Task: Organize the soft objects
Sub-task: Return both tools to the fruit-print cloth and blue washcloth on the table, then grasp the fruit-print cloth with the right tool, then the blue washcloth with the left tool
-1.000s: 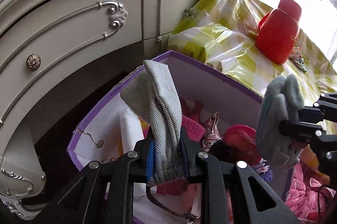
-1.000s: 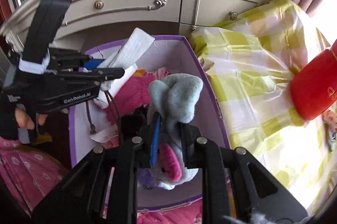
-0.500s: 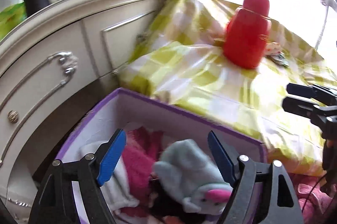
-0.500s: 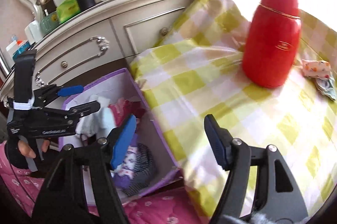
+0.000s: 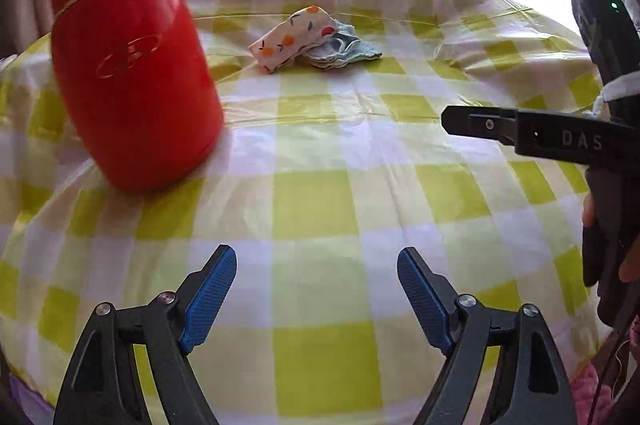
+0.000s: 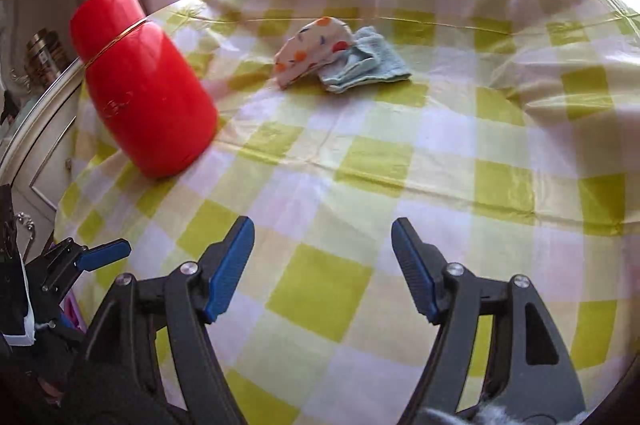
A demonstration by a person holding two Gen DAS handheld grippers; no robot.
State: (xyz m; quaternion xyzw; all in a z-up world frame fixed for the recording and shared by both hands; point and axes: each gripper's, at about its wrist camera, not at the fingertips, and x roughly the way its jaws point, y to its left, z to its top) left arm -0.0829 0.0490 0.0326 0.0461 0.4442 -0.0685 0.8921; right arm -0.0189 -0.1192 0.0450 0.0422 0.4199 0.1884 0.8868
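Two soft items lie together at the far middle of the table: a cream cloth with orange spots (image 5: 294, 37) (image 6: 314, 51) rests partly on a pale blue knitted cloth (image 5: 344, 51) (image 6: 366, 67). My left gripper (image 5: 316, 291) is open and empty over the near part of the table. My right gripper (image 6: 322, 267) is open and empty too, well short of the cloths. The right gripper also shows at the right edge of the left wrist view (image 5: 520, 135). The left gripper shows at the lower left of the right wrist view (image 6: 86, 259).
A yellow-and-white checked tablecloth (image 5: 320, 205) (image 6: 400, 165) covers the table. A red flask (image 5: 128, 77) (image 6: 142, 93) stands at the left. A cream dresser (image 6: 36, 141) and curtains are beyond the left edge. A bright window is behind.
Both grippers let go of the grey cloth and the grey plush into the purple box, opened, and swung right from the box to face the table top.
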